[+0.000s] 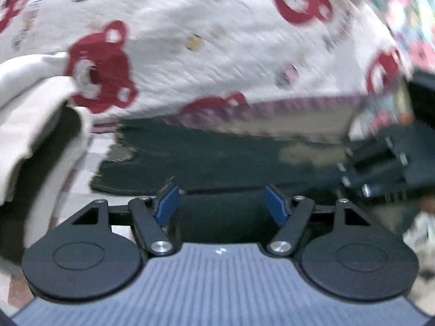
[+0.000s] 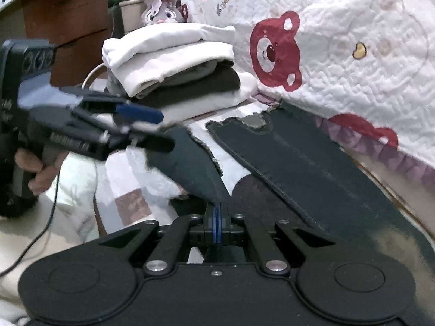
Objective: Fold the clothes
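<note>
A pair of dark jeans (image 2: 312,168) lay spread on a bed, one leg running flat beside a white quilt (image 2: 353,54) printed with red bears, the other leg lifted and twisted toward the near edge. The right gripper (image 2: 217,212) had its blue-padded fingers pressed together on the tip of that raised leg, the denim rising out of the pinch in a narrow fold. To the left, the left gripper (image 2: 152,127) hung in the air above the frayed hem of the lifted leg, blurred, a hand (image 2: 35,171) wrapped around its grip and a thin black cable (image 2: 51,212) trailing below it. From its own camera the left gripper (image 1: 224,203) showed its blue pads (image 1: 167,203) standing well apart with nothing between them, the jeans (image 1: 217,163) stretched out flat just ahead and the quilt (image 1: 217,54) mounded behind. The frame was smeared, and part of the right gripper (image 1: 380,168) appeared at the right edge. Behind the jeans, a stack of folded clothes (image 2: 174,62) sat on the bed against the quilt: white pieces on top, a dark piece beneath them, another white one at the bottom. A plush rabbit (image 2: 160,8) peeked out behind the stack, beside a brown wooden cabinet (image 2: 68,13). The bed cover (image 2: 130,203) under the jeans showed pale and brown squares.
</note>
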Tool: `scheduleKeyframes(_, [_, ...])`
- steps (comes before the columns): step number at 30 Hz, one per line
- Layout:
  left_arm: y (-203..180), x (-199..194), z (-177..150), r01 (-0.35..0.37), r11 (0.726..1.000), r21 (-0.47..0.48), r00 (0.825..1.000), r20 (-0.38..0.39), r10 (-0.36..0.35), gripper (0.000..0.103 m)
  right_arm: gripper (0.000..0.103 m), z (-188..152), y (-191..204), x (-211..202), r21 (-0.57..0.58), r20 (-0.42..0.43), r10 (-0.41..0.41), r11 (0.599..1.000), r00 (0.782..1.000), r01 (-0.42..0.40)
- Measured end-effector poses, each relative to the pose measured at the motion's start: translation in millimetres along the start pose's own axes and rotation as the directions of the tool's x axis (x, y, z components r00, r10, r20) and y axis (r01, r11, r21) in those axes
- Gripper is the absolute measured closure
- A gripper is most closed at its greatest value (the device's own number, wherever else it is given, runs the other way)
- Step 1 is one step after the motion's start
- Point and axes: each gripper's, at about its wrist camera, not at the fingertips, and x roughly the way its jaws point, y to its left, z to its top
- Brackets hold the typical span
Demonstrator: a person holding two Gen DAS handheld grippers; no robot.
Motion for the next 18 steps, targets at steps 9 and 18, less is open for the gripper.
scheduleKeyframes(9, [-51.2,52.8,-35.5,-0.002,0.972,0.234,0.986,-0.162,0.041,0.033,0.101,-12.7,-18.3,1.2,0.094,0.025,0.152,0.984,0.988,-0.153])
scheduleKeyframes(18, [-38.7,38.2,-16.6,-0.117,0.978,0.175,0.992,-0.032,0.124,0.093,0.093,-41.5,-57.4,-8.0,0.326,0.154,0.162,0.923,0.975,-0.204])
